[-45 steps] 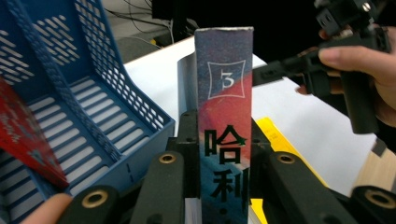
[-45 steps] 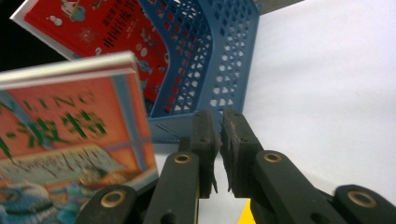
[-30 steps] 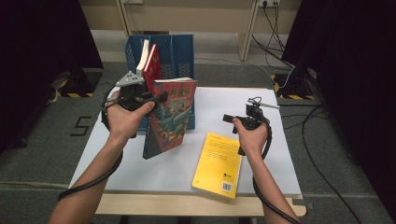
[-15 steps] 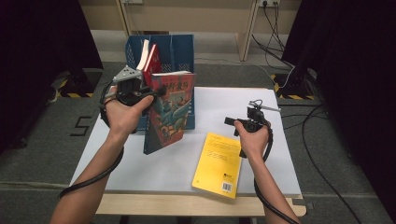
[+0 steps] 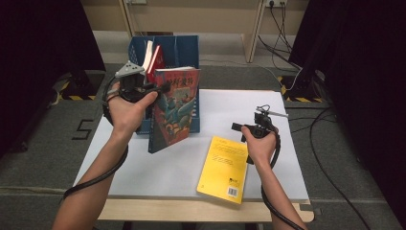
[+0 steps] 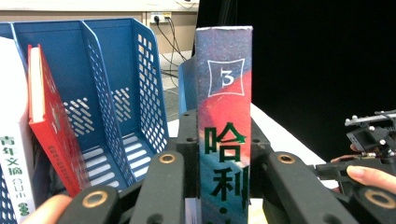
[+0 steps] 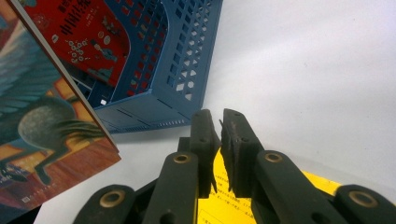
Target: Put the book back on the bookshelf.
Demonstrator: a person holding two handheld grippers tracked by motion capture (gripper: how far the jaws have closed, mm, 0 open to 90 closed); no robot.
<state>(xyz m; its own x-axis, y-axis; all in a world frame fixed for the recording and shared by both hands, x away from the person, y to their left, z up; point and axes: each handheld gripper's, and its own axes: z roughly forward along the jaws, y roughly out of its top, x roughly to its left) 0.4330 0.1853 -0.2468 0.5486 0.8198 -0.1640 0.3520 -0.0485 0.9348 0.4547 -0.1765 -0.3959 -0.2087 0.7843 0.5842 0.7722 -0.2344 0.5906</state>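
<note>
While two books already stood in the blue rack (image 5: 189, 50), the illustrated book (image 5: 173, 108) was held upright by the left gripper (image 5: 160, 87) — jaws clamped on its spine — beside the rack; the right gripper (image 7: 218, 140), jaws nearly shut and empty, hovered above the yellow book (image 5: 224, 167), left on the surface (image 5: 239, 105).

a white-topped table (image 5: 287, 120) with a pale wooden front edge is shown, on which a blue slotted file rack (image 5: 189, 48) is stood at the far left and a yellow book (image 5: 225, 167) is laid flat near the front.

Curtained recording studio: black drapes (image 5: 43, 57), floor cables (image 5: 330, 158)
</note>
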